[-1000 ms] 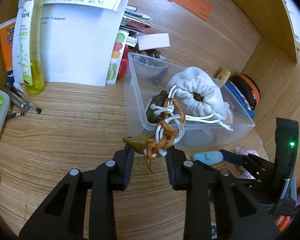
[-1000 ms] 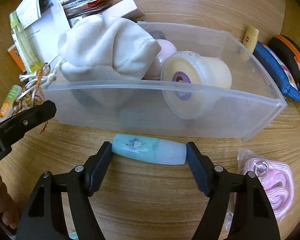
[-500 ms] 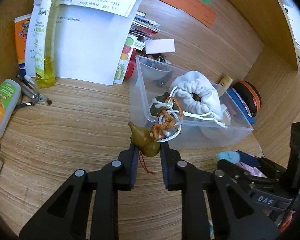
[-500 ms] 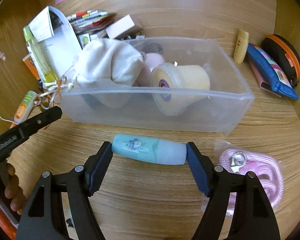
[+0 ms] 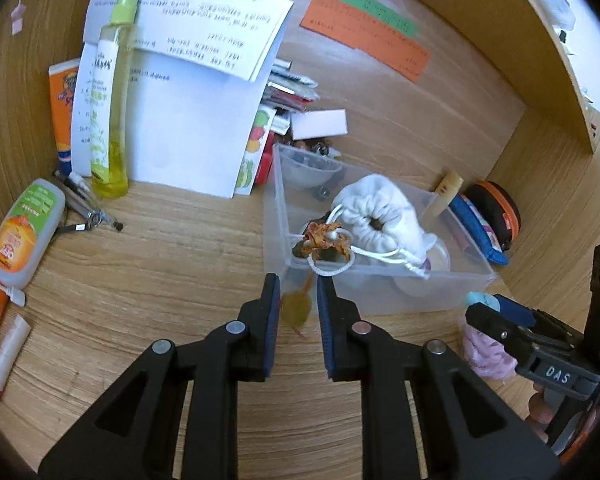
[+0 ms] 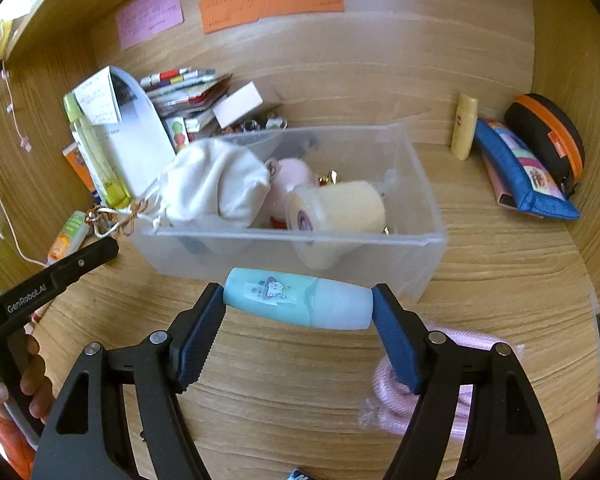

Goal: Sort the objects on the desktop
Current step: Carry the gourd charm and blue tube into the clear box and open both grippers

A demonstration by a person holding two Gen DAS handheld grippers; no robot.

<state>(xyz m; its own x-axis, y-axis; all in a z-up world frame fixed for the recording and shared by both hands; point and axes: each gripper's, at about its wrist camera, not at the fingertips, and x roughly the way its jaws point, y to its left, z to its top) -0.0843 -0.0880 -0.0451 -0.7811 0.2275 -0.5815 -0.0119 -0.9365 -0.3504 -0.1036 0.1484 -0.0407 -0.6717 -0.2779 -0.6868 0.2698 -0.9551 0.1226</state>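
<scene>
A clear plastic bin point(image 5: 452, 280) point(image 6: 416, 240) on the wooden desk holds a white drawstring pouch point(image 5: 380, 216) point(image 6: 216, 184), a cream tape roll point(image 6: 336, 208) and other small items. An orange braided cord point(image 5: 324, 236) hangs over the bin's corner with a small olive gourd charm point(image 5: 296, 308), blurred, dangling between the fingers of my left gripper point(image 5: 298, 292). The jaws stand slightly apart; I cannot tell whether they touch the charm. My right gripper point(image 6: 298, 304) is shut on a teal tube point(image 6: 296, 304), held crosswise in front of the bin.
Papers point(image 5: 188, 120), a yellow spray bottle point(image 5: 108, 120), an orange-green bottle point(image 5: 20, 232) and tubes lie at the left. A blue pencil case point(image 6: 520, 172), a black-orange case point(image 6: 548, 132) and a cream stick point(image 6: 464, 128) lie right of the bin. A pink rope point(image 6: 420, 400) lies near the right gripper.
Both grippers have pulled back and up from the bin. The left jaws, closed on the gourd charm half a second ago, have parted a little; the charm now swings blurred between them.
</scene>
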